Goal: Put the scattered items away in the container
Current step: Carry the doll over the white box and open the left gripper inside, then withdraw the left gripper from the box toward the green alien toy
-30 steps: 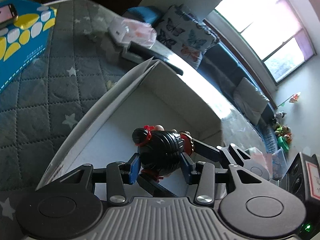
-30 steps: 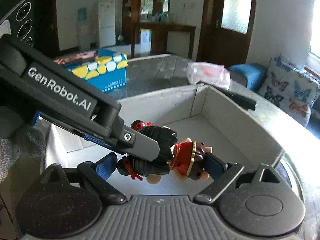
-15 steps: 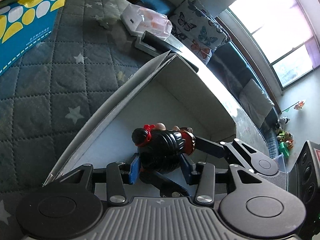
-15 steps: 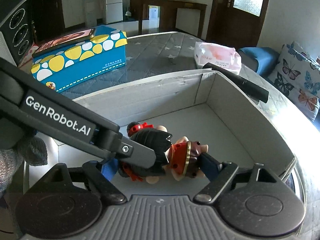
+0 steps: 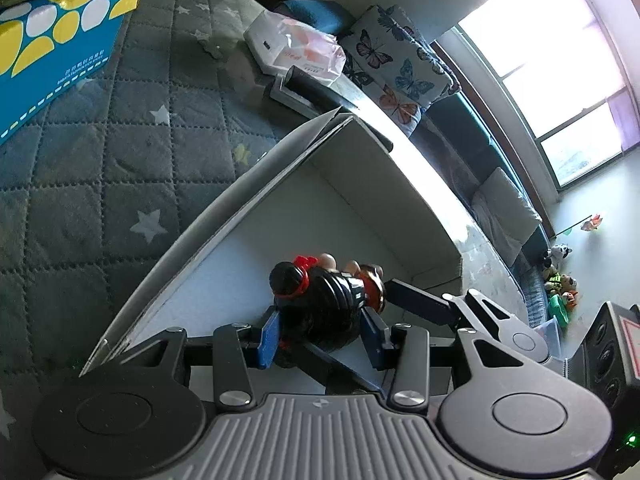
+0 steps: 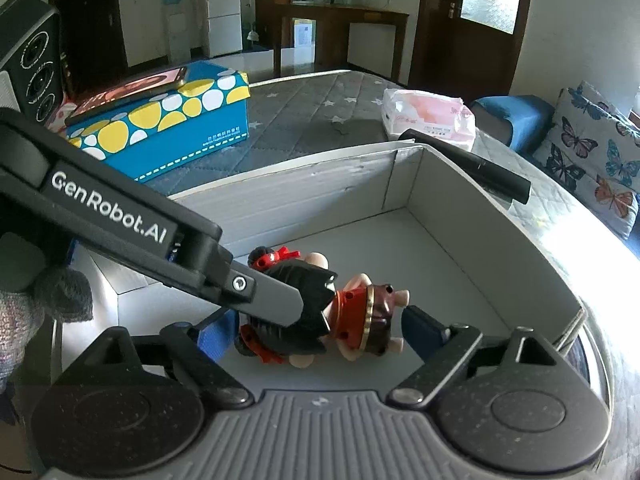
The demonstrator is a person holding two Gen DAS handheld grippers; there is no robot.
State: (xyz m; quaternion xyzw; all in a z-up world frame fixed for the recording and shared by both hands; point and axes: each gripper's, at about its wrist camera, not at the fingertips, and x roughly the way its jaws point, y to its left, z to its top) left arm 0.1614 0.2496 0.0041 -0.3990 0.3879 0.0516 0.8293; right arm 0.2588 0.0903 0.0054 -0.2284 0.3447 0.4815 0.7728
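A toy figure with black hair, red bows and a red-and-brown dress is inside a white cardboard box. My left gripper is shut on the figure's black head. In the right wrist view the figure lies sideways low over the box floor. My right gripper is open around the figure, its right finger close to the feet. The left gripper's finger crosses in front of the head.
The box sits on a grey quilted star mat. A blue box with yellow and white spots, a phone on top, stands beyond it. A pink-white tissue pack and a black bar lie behind the box. A butterfly cushion is at right.
Both grippers have lowered with the figure deeper into the box. The left gripper stays shut on the head; the right jaws look a little wider.
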